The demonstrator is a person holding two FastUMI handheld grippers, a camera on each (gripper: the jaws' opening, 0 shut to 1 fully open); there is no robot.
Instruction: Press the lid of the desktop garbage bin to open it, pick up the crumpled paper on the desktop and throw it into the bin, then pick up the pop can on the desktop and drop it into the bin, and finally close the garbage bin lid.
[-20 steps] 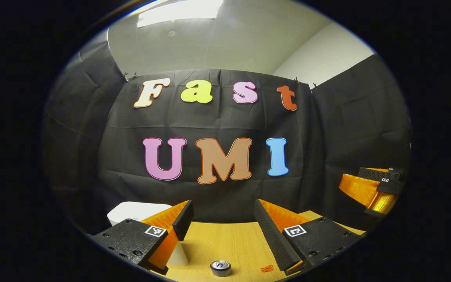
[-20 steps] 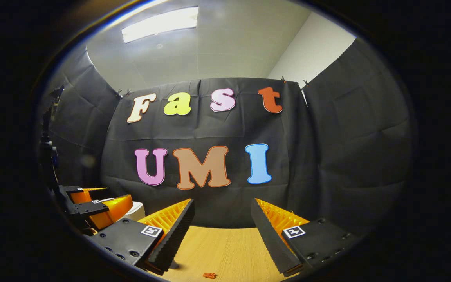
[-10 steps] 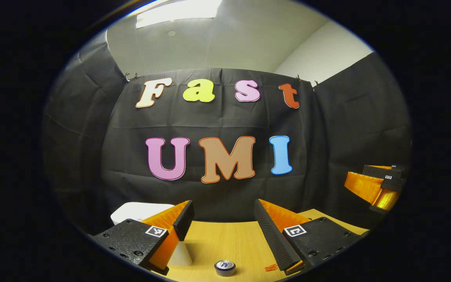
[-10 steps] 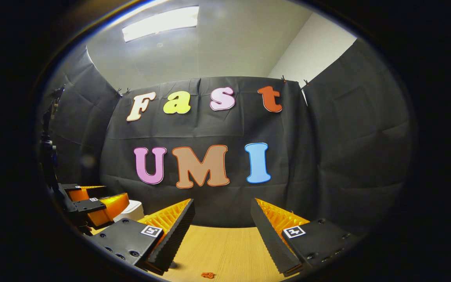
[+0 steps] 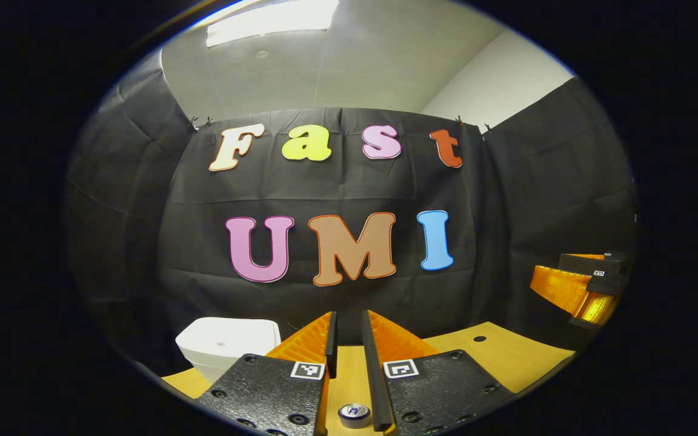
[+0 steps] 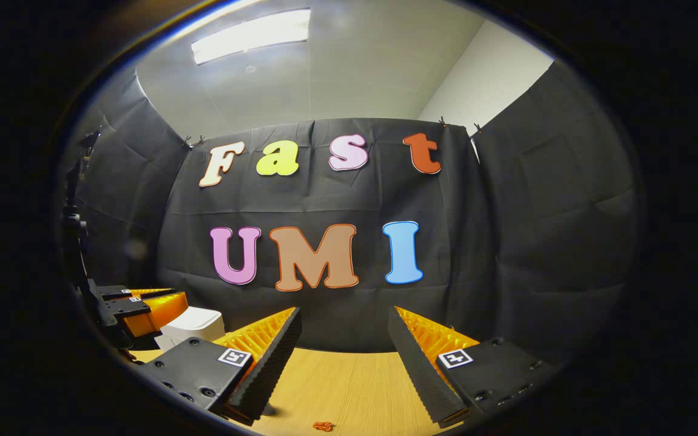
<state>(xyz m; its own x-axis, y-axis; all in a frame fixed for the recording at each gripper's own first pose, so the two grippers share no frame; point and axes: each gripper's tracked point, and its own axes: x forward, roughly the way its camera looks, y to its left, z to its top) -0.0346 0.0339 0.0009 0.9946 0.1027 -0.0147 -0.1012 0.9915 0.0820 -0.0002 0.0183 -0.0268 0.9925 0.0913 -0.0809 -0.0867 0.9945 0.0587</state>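
Garbage bin (image 5: 228,348), white, lid down and flat, sits on the wooden counter (image 5: 494,354) at the far left, close to the black cloth wall. Judgement: lid not yet pressed, so the task is at its first step. In the right gripper view the same bin (image 6: 194,324) shows low left, partly behind the other tool.

Left tongs (image 5: 349,345): fingers drawn almost together, a narrow slit between them, nothing held. Likely narrowed on purpose, since a near-closed tip gives one blunt point for pushing the lid instead of two spread prongs. The bin lies left of these tongs and a bit farther back, just beside the left finger's base, not touching.

Pop can (image 5: 354,415) stands upright on the counter, top facing up, seen low through the slit between the left tongs' fingers; below them, apart, not gripped. It's placed in the open mid-counter, so easy to reach later.

Right tongs (image 6: 343,357): fingers spread wide, empty, hanging above the counter, probably waiting for the pickups. The bin is well off to their left.

A small orange scrap (image 6: 323,426) lies on the counter below the right tongs, between the fingers' lines; too small to tell what it is. Crumpled paper: can't pick it out.

The right tongs (image 5: 585,284) also appear at the far right edge of the left gripper view, well apart from the bin.
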